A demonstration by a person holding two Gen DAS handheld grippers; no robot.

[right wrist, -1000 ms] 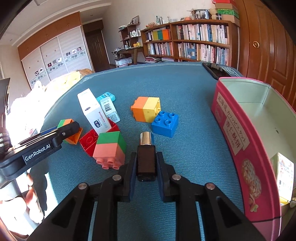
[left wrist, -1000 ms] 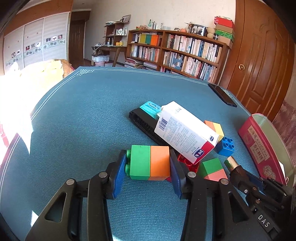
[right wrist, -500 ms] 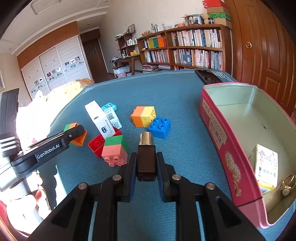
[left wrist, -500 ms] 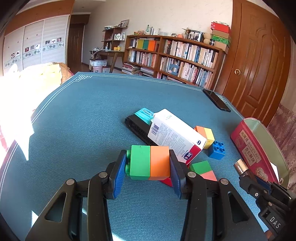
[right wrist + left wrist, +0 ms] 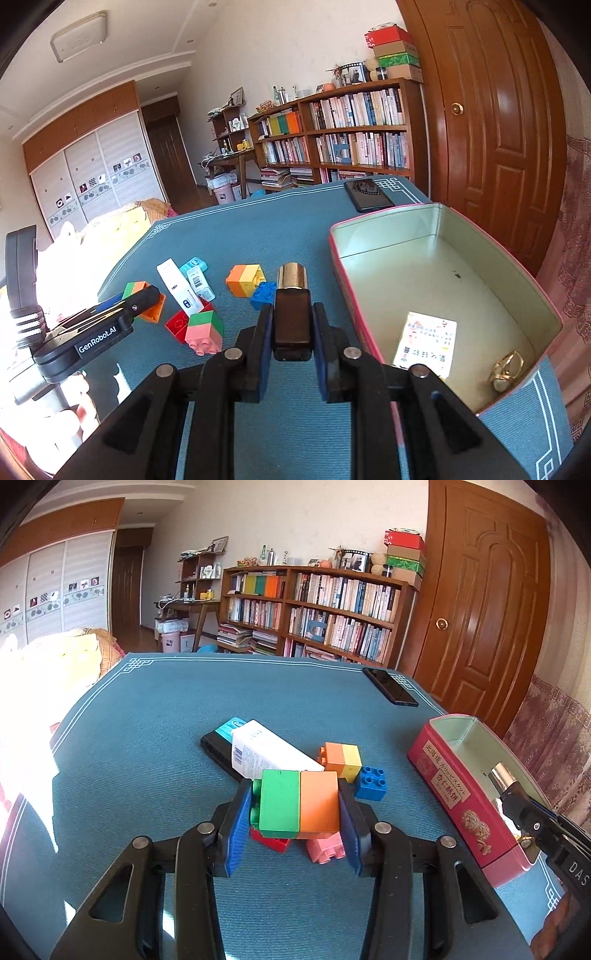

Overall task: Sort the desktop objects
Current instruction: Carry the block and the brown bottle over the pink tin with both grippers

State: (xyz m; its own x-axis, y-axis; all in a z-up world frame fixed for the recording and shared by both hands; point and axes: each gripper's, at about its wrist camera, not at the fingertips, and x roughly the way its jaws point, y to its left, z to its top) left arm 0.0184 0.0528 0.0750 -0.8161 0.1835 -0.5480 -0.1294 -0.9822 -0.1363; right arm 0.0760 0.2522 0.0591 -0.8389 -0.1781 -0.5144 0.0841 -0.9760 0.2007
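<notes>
My left gripper (image 5: 295,805) is shut on a green-and-orange block (image 5: 299,805) and holds it above the blue table mat. It also shows in the right wrist view (image 5: 140,301). My right gripper (image 5: 291,325) is shut on a dark bottle with a gold cap (image 5: 291,314), lifted beside the left wall of the open pink tin (image 5: 369,314). The bottle's cap shows over the tin in the left wrist view (image 5: 502,775). On the mat lie a white box (image 5: 273,753), an orange-yellow block (image 5: 341,757), a blue block (image 5: 371,782), a red block (image 5: 179,325) and a green-pink block (image 5: 205,330).
The tin (image 5: 461,801) holds a printed card (image 5: 424,343) and a gold ring-like item (image 5: 506,373). A black case (image 5: 218,749) with a teal packet (image 5: 231,725) lies under the white box. A black phone (image 5: 389,686) lies at the table's far edge.
Both grippers have risen with their loads. The right gripper has moved right toward the tin, whose inside now shows more fully.
</notes>
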